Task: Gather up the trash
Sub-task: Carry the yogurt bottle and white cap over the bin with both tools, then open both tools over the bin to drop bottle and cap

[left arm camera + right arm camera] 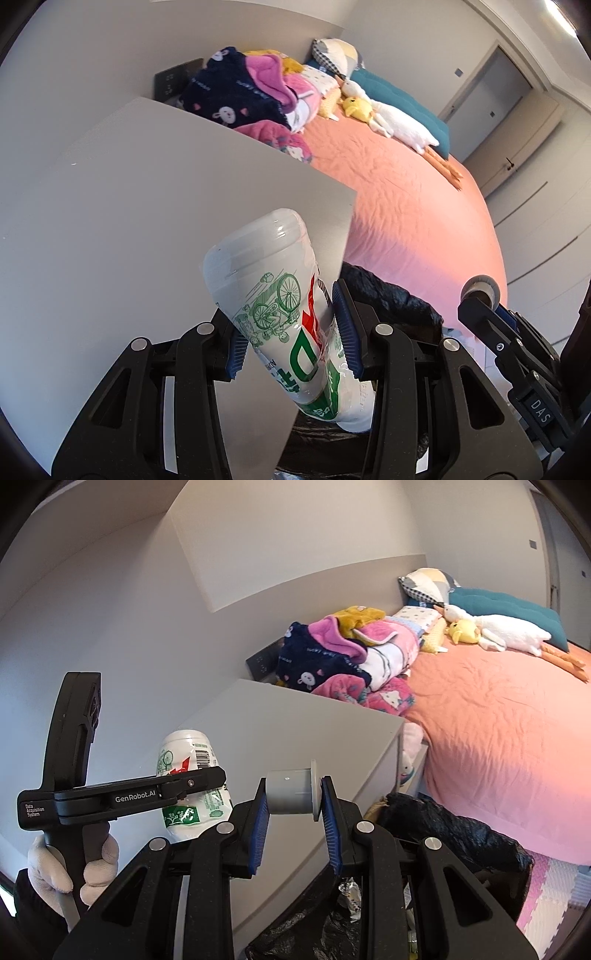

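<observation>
My left gripper (291,339) is shut on a white plastic bottle (273,291) with green and red print, held tilted above the grey nightstand (147,229). The bottle also shows in the right wrist view (188,753), with the left gripper (207,779) around it. My right gripper (293,794) is shut on a small grey cup (290,792), held sideways. That cup also shows in the left wrist view (480,290). A bin lined with a black trash bag (443,830) stands below, between the nightstand and the bed.
A bed with an orange sheet (498,738) lies to the right, with piled blankets (343,653), pillows and plush toys (495,627). Crumpled trash (349,893) lies inside the bag. Pink and white foam mats (554,886) cover the floor. A door (491,85) is beyond the bed.
</observation>
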Demonstrator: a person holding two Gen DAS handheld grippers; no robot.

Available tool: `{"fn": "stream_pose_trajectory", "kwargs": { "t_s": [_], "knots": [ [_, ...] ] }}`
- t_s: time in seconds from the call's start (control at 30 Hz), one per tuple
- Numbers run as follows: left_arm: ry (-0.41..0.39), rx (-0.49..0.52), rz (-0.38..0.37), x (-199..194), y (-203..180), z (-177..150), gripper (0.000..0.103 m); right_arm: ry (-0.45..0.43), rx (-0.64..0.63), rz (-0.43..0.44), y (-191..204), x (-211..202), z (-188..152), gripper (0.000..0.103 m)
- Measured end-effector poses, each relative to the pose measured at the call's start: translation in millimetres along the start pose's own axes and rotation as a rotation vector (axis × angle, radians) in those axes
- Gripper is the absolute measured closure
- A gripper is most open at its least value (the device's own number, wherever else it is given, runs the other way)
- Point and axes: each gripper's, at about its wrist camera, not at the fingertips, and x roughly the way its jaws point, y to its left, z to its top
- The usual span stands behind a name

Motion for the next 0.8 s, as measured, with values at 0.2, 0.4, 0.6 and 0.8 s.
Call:
{"fn": "stream_pose_trajectory", "kwargs": {
  "t_s": [0.2, 0.4, 0.6, 0.8],
  "knots": [
    [0.016, 0.054, -0.035, 6, -26, -2, 0.062, -0.027, 0.038, -0.038, -18, -22, -6, 0.074],
    [0.035, 0.104, -0.071, 13, -52, -5, 0.062, -0.053, 0.073, -0.08, -36, -43, -10, 0.074],
    [0.061, 0.166, -0.109, 23, -80, -8, 0.062, -0.078, 0.108, -0.126, -54, -61, -15, 0.074],
    [0.084, 0.237, -0.145, 32, -110, -12, 0.062, -0.099, 0.14, -0.162, -70, -76, -20, 0.074]
  ]
}}
